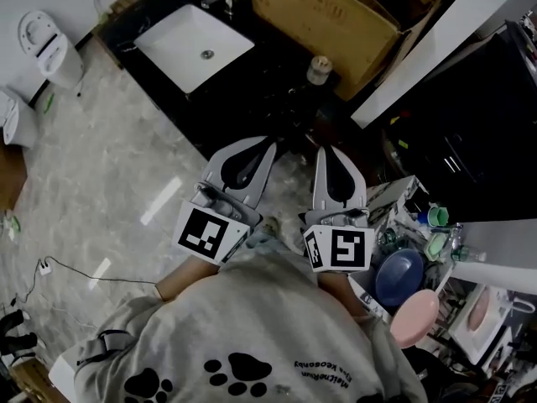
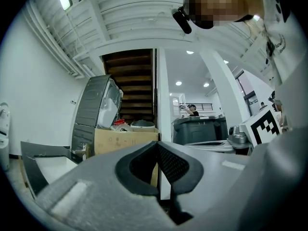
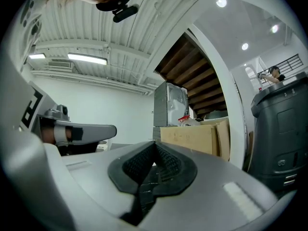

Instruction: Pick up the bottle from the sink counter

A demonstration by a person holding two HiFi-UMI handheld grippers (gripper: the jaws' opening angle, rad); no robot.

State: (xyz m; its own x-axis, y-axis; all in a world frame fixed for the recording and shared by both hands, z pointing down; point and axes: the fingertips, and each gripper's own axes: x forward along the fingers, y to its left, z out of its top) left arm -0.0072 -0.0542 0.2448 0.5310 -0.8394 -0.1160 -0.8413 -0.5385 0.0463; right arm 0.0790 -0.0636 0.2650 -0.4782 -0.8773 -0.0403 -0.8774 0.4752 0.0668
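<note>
Our grey sweatshirt fills the bottom of the head view, with both tools held close against the chest.

Left gripper: fingers pressed together, nothing between them. Its own view shows the pads meeting along one seam.

Right gripper: likewise clenched on nothing, pads touching.

The bottle stands on the black sink counter, well ahead of both sets of fingertips. It sits beside the cardboard box and to the right of the white basin. It looks upright, with its cap toward the head camera, so its long axis runs vertical. Neither gripper view shows it.

Key relation: the bottle lies almost straight ahead of the right fingertips, on the line they already point along. From the left fingertips it is ahead and off to the right, and those fingers angle that way.

Our judgement is that the right gripper is nearer and better aligned. Nothing has been grasped yet. The fingers would have to part before a reach forward, then close across the bottle's sides.
</note>
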